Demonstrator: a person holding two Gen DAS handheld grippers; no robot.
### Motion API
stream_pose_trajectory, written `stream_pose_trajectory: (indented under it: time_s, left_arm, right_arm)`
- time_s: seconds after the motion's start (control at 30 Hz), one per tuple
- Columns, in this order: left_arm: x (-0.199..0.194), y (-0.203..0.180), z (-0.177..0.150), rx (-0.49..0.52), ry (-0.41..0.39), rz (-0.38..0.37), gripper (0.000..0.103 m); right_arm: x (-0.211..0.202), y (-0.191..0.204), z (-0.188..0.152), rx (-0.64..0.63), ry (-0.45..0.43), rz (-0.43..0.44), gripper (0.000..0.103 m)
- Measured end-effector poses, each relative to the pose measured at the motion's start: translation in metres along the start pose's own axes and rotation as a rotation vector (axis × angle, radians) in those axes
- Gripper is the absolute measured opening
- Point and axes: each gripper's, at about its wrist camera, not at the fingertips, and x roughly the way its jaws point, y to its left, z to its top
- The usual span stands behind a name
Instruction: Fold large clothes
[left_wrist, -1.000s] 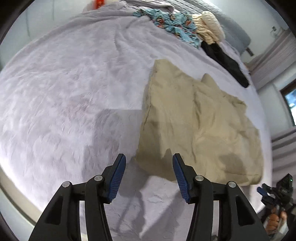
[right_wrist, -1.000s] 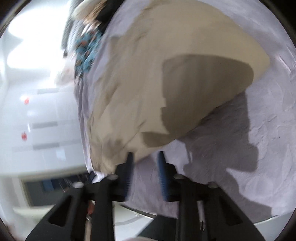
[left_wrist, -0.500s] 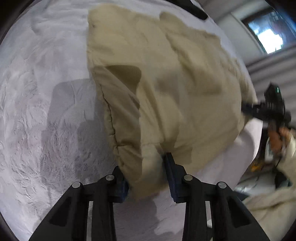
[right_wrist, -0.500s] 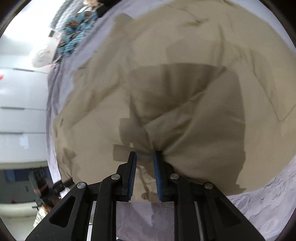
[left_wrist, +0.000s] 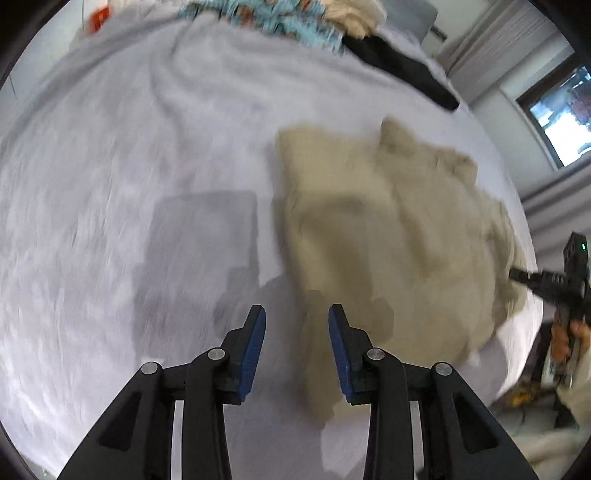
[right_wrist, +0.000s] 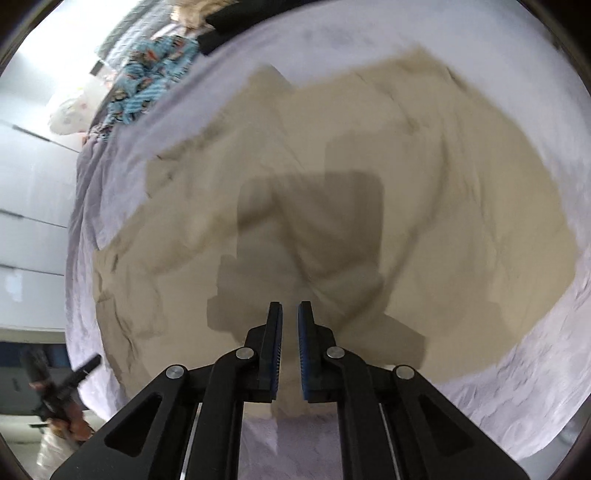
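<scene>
A large beige garment (left_wrist: 388, 236) lies rumpled on a bed with a pale lilac cover (left_wrist: 110, 184). In the left wrist view my left gripper (left_wrist: 297, 325) is open and empty, hovering above the garment's near left edge. The right gripper (left_wrist: 535, 282) shows at the far right of that view, at the garment's right edge. In the right wrist view the garment (right_wrist: 369, 166) fills the middle, and my right gripper (right_wrist: 290, 321) hovers over its near edge with its jaws a narrow gap apart and nothing between them.
A blue patterned garment (left_wrist: 280, 18), a cream knit (left_wrist: 354, 14) and a black garment (left_wrist: 402, 70) lie at the far end of the bed. A window (left_wrist: 561, 110) is at the right. White cabinets (right_wrist: 29, 184) stand to the left in the right wrist view.
Half a second ago both grippers pinched the beige garment's edge. Both have let go and pulled back, the left jaws opening wide. The garment has dropped onto the bed.
</scene>
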Motion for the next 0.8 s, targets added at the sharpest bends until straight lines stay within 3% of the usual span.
stream_pose_trajectory:
  time_s: [0.1,0.2,0.3,0.37,0.57,0.8]
  left_arm:
    - [0.022,-0.014,0.019,-0.036,-0.017,0.033,0.037]
    - [0.065,-0.014,0.028,-0.085,0.023,0.151,0.037]
    - [0.091,-0.011,0.031,-0.157,0.053,0.167,0.037]
    - [0.093,-0.013,0.032,-0.167,0.044,0.211,0.047]
    - [0.077,-0.024,0.029,-0.214,0.033,0.307,0.048]
    - [0.037,-0.041,0.009,-0.242,0.036,0.338,0.048]
  right_arm:
    - [0.01,0.018,0.014,-0.038,-0.01,-0.02,0.012]
    - [0.03,0.028,0.027,-0.075,0.01,-0.069,0.012]
    - [0.051,0.02,0.039,-0.065,0.044,-0.095,0.011]
    - [0.066,0.017,0.05,-0.044,0.06,-0.076,0.011]
    - [0.073,0.01,0.072,-0.046,0.12,-0.05,0.011]
    - [0.049,0.008,0.061,-0.059,0.177,-0.029,0.016]
